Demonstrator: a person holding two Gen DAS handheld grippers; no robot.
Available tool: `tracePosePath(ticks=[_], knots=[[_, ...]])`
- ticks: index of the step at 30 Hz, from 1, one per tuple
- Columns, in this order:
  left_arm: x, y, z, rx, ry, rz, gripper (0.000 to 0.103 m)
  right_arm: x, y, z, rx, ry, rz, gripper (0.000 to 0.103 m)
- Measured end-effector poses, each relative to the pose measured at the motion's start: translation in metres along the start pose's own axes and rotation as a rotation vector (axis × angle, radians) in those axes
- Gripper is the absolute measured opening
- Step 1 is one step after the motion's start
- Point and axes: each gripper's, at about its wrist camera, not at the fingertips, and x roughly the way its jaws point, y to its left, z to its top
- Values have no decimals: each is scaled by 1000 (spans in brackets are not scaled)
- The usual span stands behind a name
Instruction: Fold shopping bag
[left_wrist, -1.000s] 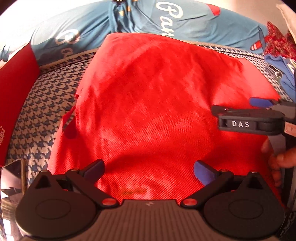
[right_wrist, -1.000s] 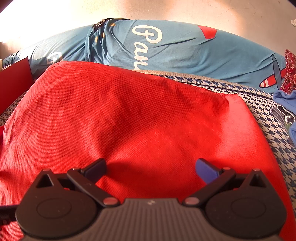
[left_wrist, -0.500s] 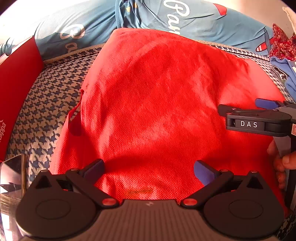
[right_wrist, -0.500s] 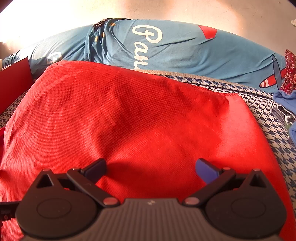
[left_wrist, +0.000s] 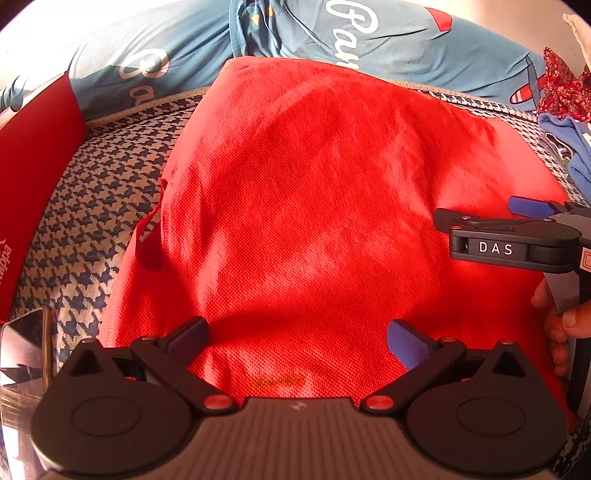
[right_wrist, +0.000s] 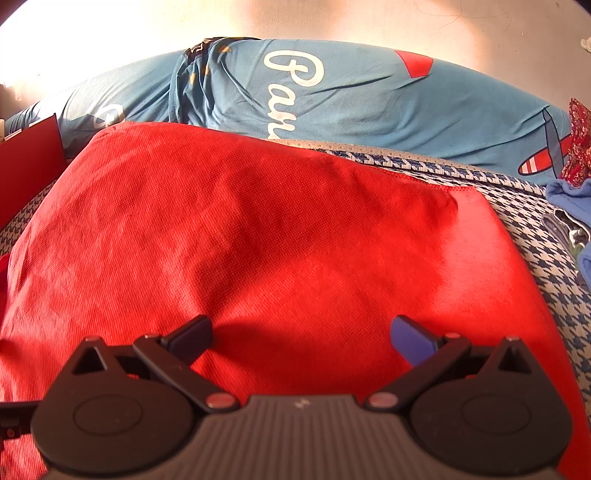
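Left gripper (left_wrist: 297, 338), fingers spread wide with nothing between them, poised low over the near part of the red bag (left_wrist: 314, 221); right gripper (right_wrist: 301, 336), equally wide apart and empty, poised over the bag's near right part (seen side-on from the left wrist view, body lettered "DAS", at the bag's right edge); the person's right hand (left_wrist: 561, 332) wraps the handle below it, fingertips curled forward.

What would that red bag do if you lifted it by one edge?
The red shopping bag would probably sag and drape, since its thin woven-looking cloth lies in soft wrinkles. It likely weighs little. Its handle already flops loosely to one side over the checked cover.
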Motion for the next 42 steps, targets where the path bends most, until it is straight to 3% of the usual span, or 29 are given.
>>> tracePosePath(ticks=[28, 30, 33, 38, 42], knots=[[1, 0, 2, -11, -4, 4, 103, -1, 7, 7, -33, 10, -15, 103], [1, 1, 2, -15, -4, 8, 103, -9, 16, 11, -88, -41, 16, 103], [2, 1, 2, -14, -4, 10, 103, -16, 28, 15, -136, -68, 86, 96], [1, 0, 2, -14, -8, 18, 103, -15, 38, 19, -126, -49, 146, 75], [1, 2, 3, -17, -19, 36, 103, -9, 34, 15, -66, -35, 171, 74]])
